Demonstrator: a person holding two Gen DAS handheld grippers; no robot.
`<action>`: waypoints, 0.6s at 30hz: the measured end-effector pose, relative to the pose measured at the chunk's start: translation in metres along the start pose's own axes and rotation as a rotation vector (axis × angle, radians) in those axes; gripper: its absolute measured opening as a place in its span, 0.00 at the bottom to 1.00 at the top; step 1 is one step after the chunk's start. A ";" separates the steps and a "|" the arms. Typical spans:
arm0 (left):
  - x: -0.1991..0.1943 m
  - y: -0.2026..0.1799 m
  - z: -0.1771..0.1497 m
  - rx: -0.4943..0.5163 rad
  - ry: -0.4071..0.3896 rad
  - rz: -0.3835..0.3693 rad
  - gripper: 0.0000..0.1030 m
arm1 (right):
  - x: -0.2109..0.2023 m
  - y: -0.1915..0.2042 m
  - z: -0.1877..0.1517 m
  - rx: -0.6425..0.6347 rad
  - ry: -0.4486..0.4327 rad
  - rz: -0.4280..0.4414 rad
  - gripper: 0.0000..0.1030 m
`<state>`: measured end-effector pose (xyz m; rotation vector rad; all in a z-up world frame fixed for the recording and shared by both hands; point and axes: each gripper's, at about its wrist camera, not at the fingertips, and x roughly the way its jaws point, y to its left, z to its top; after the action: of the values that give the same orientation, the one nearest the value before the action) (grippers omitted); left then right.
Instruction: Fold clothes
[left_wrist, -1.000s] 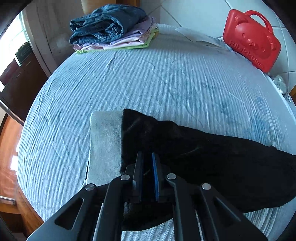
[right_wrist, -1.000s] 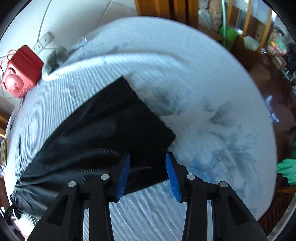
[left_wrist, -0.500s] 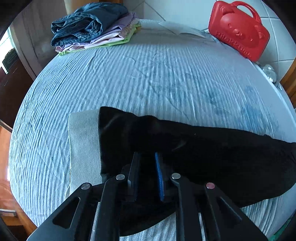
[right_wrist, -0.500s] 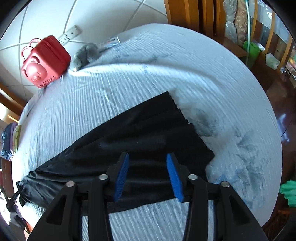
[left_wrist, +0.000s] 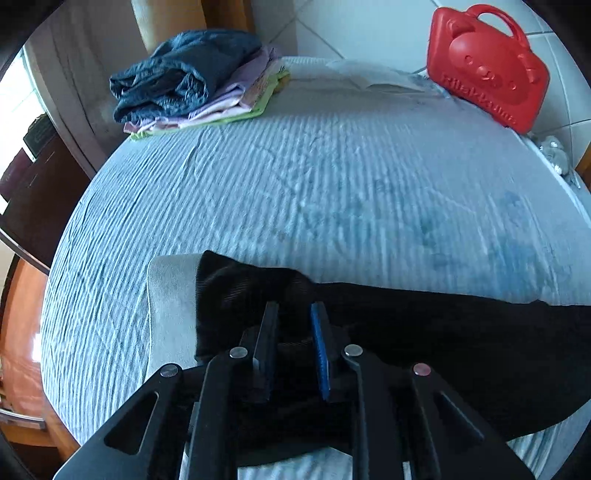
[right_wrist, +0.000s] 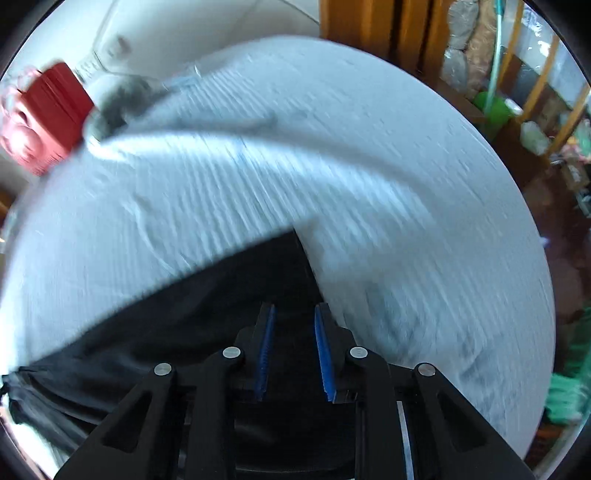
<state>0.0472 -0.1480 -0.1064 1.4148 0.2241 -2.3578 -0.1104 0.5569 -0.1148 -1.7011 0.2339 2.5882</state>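
- Left wrist view, nearest: left gripper (left_wrist: 293, 308) w/ black fingers, one w/ a blue ribbed pad; narrow gap, black cloth bunched up between them. Pinch or just resting on it: can't tell.
- Black garment (left_wrist: 424, 332): dark, fine-rib knit, lying flat along the near edge of the bed (left_wrist: 332, 184), running off to the right. Grey waistband (left_wrist: 170, 295) w/ softer weave at its left end.
- Bed cover pale blue, crinkled in ridges, faint darker smudges.
- Far left corner: stack of folded clothes (left_wrist: 195, 81), dark blue denim-like piece on top, lilac and green layers under.
- Far right by tiled wall: red plastic case (left_wrist: 487, 70), moulded bear face, handle on top.
- Right wrist view, blurred: right gripper (right_wrist: 293, 314) w/ blue toothed pads spread apart over the garment's square-cut end, nothing gripped.
- Beyond: wooden furniture (right_wrist: 406, 22).
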 end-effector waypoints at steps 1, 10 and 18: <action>-0.012 -0.013 -0.003 -0.002 -0.011 -0.007 0.17 | -0.006 0.000 0.003 -0.036 -0.008 0.033 0.21; -0.099 -0.209 -0.096 -0.150 -0.101 -0.070 0.18 | -0.015 -0.015 0.018 -0.562 0.036 0.422 0.23; -0.137 -0.385 -0.180 -0.230 -0.036 -0.154 0.26 | -0.019 -0.029 0.025 -0.850 0.130 0.578 0.32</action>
<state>0.0981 0.2953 -0.0951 1.2850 0.5930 -2.3847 -0.1226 0.5899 -0.0912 -2.3242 -0.5467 3.2799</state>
